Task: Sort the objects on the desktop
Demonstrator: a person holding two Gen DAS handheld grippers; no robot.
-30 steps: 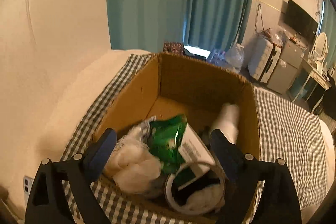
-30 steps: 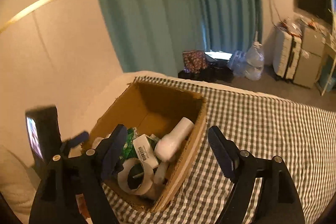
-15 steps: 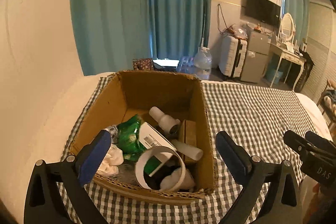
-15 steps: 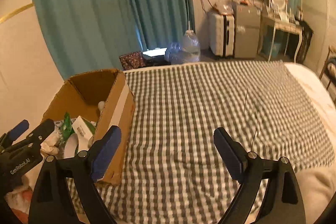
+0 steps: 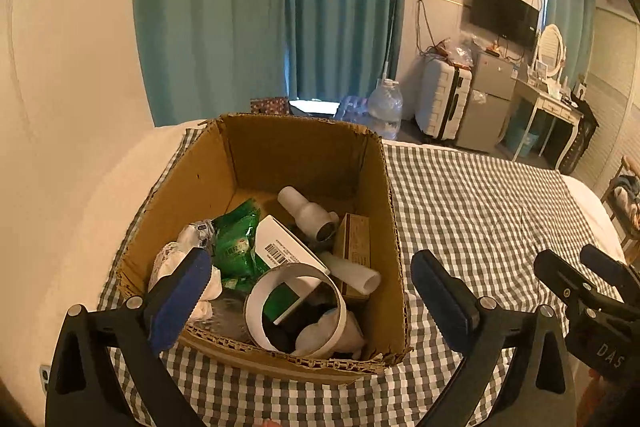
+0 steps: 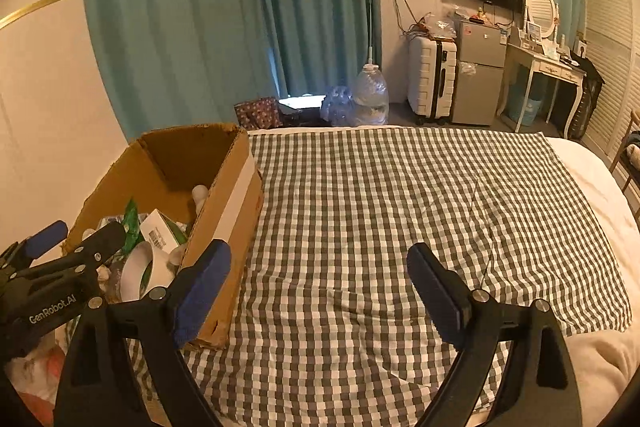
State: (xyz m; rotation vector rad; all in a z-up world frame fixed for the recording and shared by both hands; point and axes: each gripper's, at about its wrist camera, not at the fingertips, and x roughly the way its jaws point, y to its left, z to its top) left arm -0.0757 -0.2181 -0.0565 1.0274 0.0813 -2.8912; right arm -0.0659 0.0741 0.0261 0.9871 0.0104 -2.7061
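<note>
On the checked cloth (image 6: 380,227) — cardboard box (image 5: 304,155), both grippers' jaws released, empty.

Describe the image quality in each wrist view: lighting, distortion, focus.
Left wrist view: dim, warm orange cast, fisheye bowing with dark corners, cardboard box and its contents fairly sharp. Right wrist view: same warm cast, checkered cloth lines curve outward, bright patch under the curtain.

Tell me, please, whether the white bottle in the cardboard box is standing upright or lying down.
Lying down: the white bottle rests on its side among the other items in the cardboard box.
</note>
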